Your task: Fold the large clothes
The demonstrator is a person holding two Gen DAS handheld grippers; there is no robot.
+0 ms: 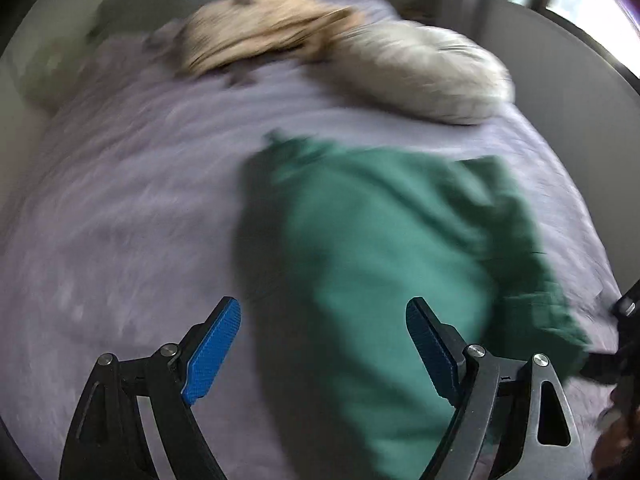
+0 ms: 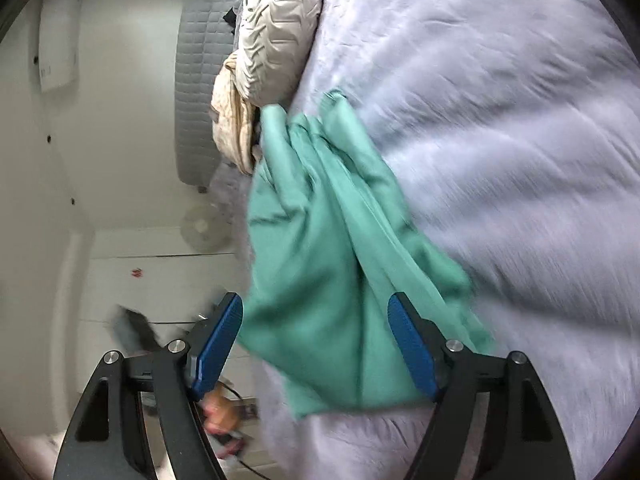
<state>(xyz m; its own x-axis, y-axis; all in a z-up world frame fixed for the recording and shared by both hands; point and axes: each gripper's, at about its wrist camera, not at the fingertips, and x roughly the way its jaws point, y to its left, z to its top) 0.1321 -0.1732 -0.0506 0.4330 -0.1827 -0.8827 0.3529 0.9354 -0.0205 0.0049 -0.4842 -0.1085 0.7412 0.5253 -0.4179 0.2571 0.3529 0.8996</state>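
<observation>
A green garment (image 1: 384, 248) lies bunched on a lilac bedspread (image 1: 132, 208). My left gripper (image 1: 324, 348) is open above its near end, the blue pads wide apart and empty. In the right wrist view the same green garment (image 2: 320, 264) lies in loose folds on the bedspread (image 2: 500, 140). My right gripper (image 2: 316, 348) is open over its near edge, with nothing between the pads. Both views are motion-blurred.
A cream quilted jacket (image 1: 420, 76) and a beige garment (image 1: 256, 28) lie at the far end of the bed; they also show in the right wrist view (image 2: 276, 28). A grey padded headboard (image 2: 200, 80) and white walls stand beyond.
</observation>
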